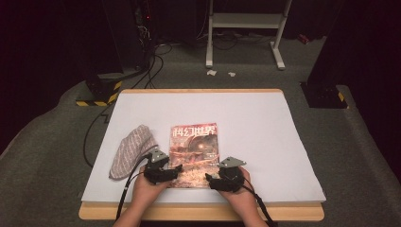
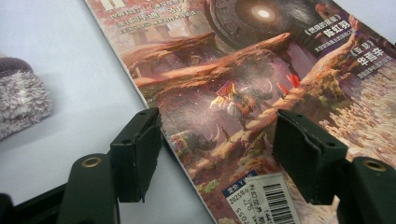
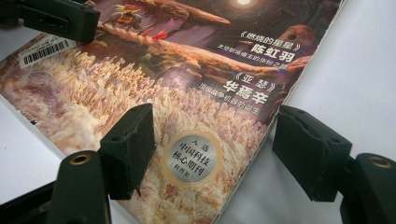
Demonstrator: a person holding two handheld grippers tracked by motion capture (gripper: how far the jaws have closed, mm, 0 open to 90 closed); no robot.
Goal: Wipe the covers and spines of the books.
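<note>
A magazine [image 1: 195,146] with a reddish fantasy cover lies flat in the middle of the white sheet. My left gripper [image 1: 177,169] is at its near left corner and stands open. In the left gripper view that gripper [image 2: 219,149] straddles the magazine's [image 2: 243,84] left edge, one jaw over the sheet and one over the cover beside a barcode sticker [image 2: 273,198]. My right gripper [image 1: 209,178] is at the near right corner, also open. In the right gripper view it [image 3: 215,149] straddles the magazine's [image 3: 187,79] right edge, above a round silver seal [image 3: 194,158]. Nothing is gripped.
A grey knitted cloth [image 1: 131,149] lies left of the magazine, close to the left hand, and its fuzzy edge [image 2: 21,100] appears in the left gripper view. The white sheet [image 1: 265,127] covers a wooden table. A white stand [image 1: 246,28] and dark equipment are on the floor behind.
</note>
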